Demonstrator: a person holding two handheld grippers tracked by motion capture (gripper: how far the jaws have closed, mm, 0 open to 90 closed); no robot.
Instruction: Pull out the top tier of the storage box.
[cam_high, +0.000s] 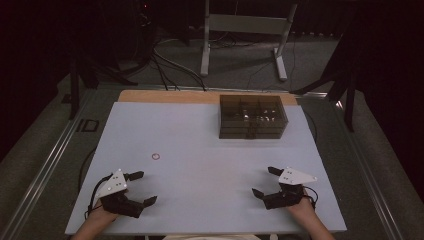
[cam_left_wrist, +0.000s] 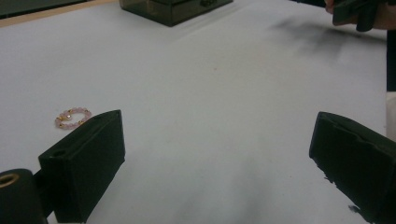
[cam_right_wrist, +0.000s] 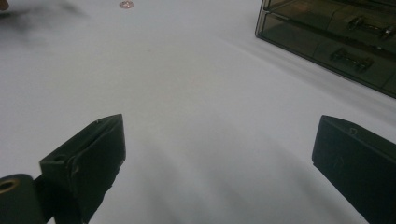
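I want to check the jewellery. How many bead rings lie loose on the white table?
1. The pink bead ring lies on the white table, ahead of the left gripper. More may be hidden inside the dark drawer box.

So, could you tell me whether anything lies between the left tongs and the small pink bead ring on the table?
Nothing visible does. The left tongs are open near the table's front edge, and only bare white table surface separates them from the bead ring, which lies ahead of them, well clear of the dark drawer box.
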